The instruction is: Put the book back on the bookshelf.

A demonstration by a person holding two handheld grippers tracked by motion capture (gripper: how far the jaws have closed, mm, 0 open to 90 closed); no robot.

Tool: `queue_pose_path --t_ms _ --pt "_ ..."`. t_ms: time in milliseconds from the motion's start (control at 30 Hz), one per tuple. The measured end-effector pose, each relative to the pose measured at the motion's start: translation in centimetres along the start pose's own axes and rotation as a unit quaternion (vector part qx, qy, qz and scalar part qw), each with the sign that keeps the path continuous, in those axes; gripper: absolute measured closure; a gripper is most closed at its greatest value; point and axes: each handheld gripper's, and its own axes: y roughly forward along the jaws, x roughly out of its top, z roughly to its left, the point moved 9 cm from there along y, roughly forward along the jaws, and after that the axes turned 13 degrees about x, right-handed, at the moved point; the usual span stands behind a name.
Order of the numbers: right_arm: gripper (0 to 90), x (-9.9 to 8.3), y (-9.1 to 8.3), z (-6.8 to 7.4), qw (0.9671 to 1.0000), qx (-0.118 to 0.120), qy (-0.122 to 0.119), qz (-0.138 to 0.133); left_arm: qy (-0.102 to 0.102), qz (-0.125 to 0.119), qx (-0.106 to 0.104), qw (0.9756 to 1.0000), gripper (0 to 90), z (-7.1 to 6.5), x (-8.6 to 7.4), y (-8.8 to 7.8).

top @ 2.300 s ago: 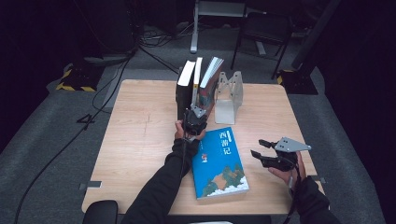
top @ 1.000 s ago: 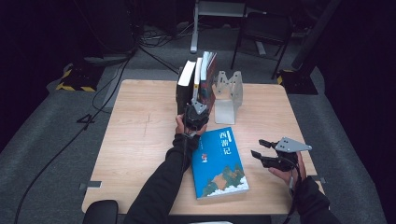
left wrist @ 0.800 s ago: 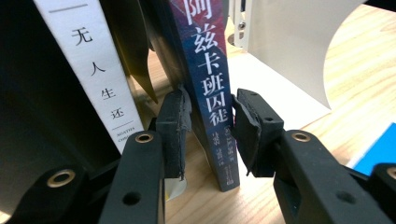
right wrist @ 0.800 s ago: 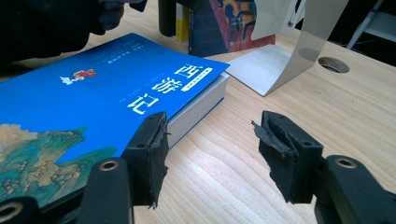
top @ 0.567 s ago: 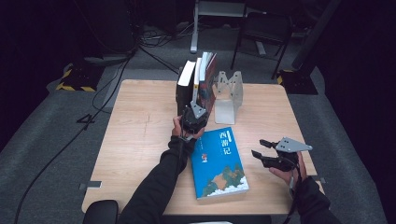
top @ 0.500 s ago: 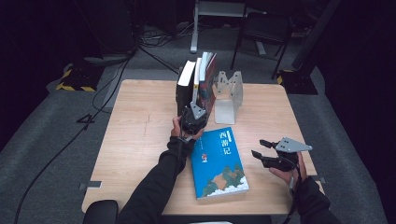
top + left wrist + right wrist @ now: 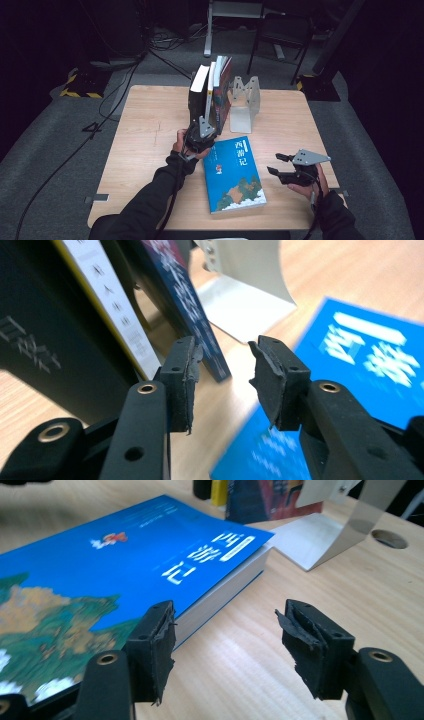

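Dark room, cables and stands barely readable behind the wooden table (image 7: 150, 130). At the far middle I see a row of upright books (image 7: 210, 92), with a pale metal bookend (image 7: 244, 107) just to their right; rightmost book leans a bit. Titles unreadable from above.

Left gripper (image 7: 200, 137) sits just in front of the row. In its own view (image 7: 222, 375) the jaws have just been opening: moderate gap, nothing between the pads, the dark blue book's lower corner (image 7: 200, 335) just beyond them. Black book (image 7: 45, 335) and a white-spined one (image 7: 107, 315) are cut off at top and left. Can't tell whether any pad brushes a book.

Blue book (image 7: 234, 175) lies flat near the front edge, between the two hands, its lettering blurred in the left gripper view.

Right gripper (image 7: 277, 164) hovers right of it, apart. Its view (image 7: 225, 650) shows jaws that have also just been opening, parted, empty, the blue book's corner (image 7: 150, 565) by the left pad, not clamped. Book's near end cut off by frame.
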Motion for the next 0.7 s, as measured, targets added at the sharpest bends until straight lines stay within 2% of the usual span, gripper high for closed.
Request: queue_pose_path --t_ms 100,167,233,267,533,700 --pt "36.9 -0.4 0.0 0.9 0.9998 0.011 -0.007 0.014 0.009 0.004 -0.013 0.9999 57.4 -0.2 -1.2 -1.5" --pt "36.7 -0.6 0.0 1.1 0.9997 0.013 -0.009 0.016 0.017 0.006 -0.017 0.9997 56.5 -0.1 -1.8 -2.2" --pt "36.5 -0.8 0.0 1.3 0.9997 0.014 -0.008 0.017 0.015 0.007 -0.018 0.9997 55.9 -0.1 -2.1 -2.5" --pt "36.2 -0.9 -0.1 1.4 0.9997 0.016 -0.006 0.018 0.023 0.011 -0.025 0.9994 55.7 -0.1 -2.8 -3.2" --pt "33.4 -1.5 0.0 2.5 0.999 0.03 -0.008 0.031 0.037 0.019 -0.042 0.9982 54.5 -0.5 -4.6 -5.3" --pt "32.7 -2.0 0.1 3.5 0.9977 0.046 -0.014 0.046 0.055 0.028 -0.064 0.996 53.3 -1.2 -6.3 -6.7"
